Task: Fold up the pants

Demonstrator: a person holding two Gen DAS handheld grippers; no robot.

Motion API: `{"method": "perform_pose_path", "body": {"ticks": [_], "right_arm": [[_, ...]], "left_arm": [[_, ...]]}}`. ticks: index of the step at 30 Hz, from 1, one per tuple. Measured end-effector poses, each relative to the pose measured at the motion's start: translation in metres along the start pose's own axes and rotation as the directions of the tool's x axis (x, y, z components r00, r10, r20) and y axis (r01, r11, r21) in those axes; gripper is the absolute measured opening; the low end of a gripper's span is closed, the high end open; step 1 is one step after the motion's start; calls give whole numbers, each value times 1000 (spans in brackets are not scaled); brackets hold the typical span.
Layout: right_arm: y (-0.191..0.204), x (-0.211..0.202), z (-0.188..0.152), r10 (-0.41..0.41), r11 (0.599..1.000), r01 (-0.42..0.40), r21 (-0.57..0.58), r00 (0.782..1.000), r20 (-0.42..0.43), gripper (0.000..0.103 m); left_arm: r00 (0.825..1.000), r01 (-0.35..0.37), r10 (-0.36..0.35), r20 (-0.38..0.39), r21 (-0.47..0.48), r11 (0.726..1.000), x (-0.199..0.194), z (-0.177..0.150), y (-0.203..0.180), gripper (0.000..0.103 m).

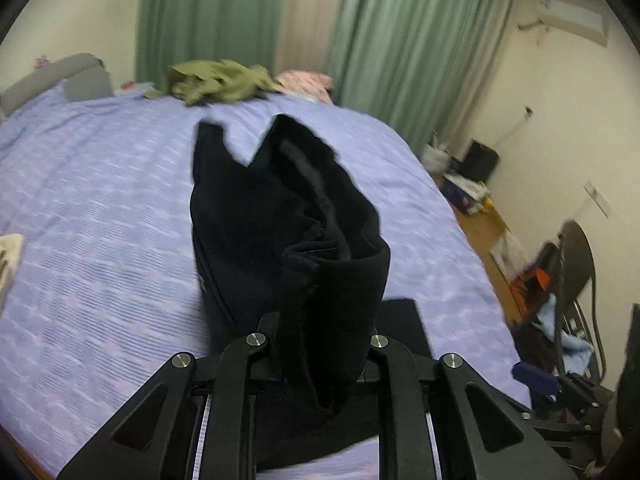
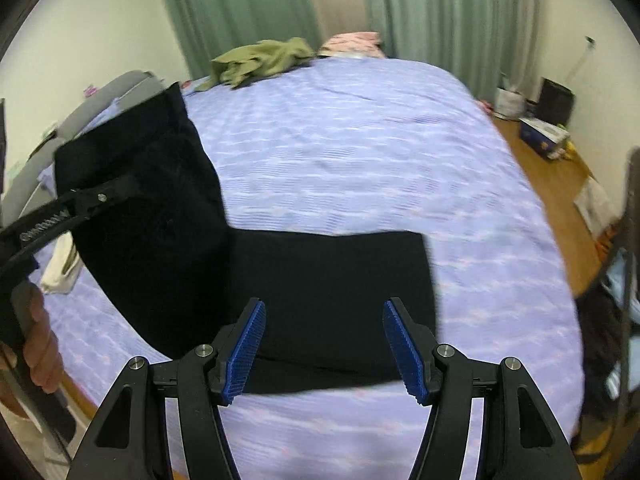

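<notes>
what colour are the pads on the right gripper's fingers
Blue, with a ribbed surface; the pads show best in the right wrist view.

Soft, even indoor light, no glare, motion blur smearing the bedspread [image 2: 360,152] and curtains [image 1: 400,40], fisheye bending, dark vignette at corners, black fabric nearly detailless

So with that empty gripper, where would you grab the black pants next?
Probably the loose right-hand edge of the black pants, the flat part lying on the bed. The right gripper hangs open above it, so come from above at the corner. The left gripper already holds up the other end.
</notes>
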State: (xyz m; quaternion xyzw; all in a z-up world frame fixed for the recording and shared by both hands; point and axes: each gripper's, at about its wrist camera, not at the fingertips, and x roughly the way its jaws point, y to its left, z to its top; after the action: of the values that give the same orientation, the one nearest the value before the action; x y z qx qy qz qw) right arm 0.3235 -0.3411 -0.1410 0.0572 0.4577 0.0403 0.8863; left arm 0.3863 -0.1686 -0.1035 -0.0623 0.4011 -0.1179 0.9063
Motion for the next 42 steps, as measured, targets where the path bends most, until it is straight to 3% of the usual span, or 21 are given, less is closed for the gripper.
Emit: {"method": "perform_pose_path", "body": {"ticks": [5, 10, 14, 20, 21, 22, 24, 25, 27, 30, 34, 38, 42], "right_arm": [[-65, -21, -16, -59, 998, 59, 23, 998, -13, 63], [-114, -28, -30, -85, 996, 86, 25, 996, -39, 63], [-136, -23, -40, -82, 996, 83, 14, 994, -74, 63], [-159, -10, -48, -65, 997, 70, 42, 992, -112, 63], [-162, -9, -48, -58, 997, 64, 48, 992, -114, 63], [-164, -6, -46, -53, 997, 60, 57, 992, -116, 63], [-166, 1, -42, -43, 996, 51, 70, 992, -119, 63], [-165, 4, -40, -36, 996, 46, 76, 992, -121, 63], [-164, 14, -33, -34, 996, 44, 79, 991, -127, 63], [-158, 27, -23, -14, 997, 24, 76, 992, -127, 63], [-146, 51, -14, 59, 995, -48, 90, 990, -128, 63], [-125, 94, -13, 156, 984, -139, 112, 974, -162, 63], [-110, 138, -18, 197, 976, -173, 130, 958, -208, 63]], "left_arm": [[992, 4, 0, -124, 26, 1000, 63, -23, -58, 16], [963, -3, 3, -271, -1, 1000, 126, -55, -96, 15], [954, -27, 38, -296, 42, 999, 137, -72, -121, 15], [936, -39, 47, -350, 29, 999, 133, -81, -130, 19], [936, -32, 36, -350, 19, 999, 129, -82, -129, 27], [938, 3, -7, -348, -12, 1000, 122, -81, -126, 51], [939, 90, -111, -324, -80, 993, 110, -78, -122, 81], [947, 110, -128, -296, -77, 991, 102, -75, -124, 82], [959, 80, -85, -272, -29, 996, 95, -68, -130, 82], [969, 81, -81, -233, -8, 997, 85, -58, -126, 82], [977, -48, 61, -203, 67, 997, 78, -58, -95, 82], [951, -172, 199, -238, 131, 976, 88, -73, -57, 82], [911, -238, 252, -327, 83, 968, 107, -97, -16, 82]]}}
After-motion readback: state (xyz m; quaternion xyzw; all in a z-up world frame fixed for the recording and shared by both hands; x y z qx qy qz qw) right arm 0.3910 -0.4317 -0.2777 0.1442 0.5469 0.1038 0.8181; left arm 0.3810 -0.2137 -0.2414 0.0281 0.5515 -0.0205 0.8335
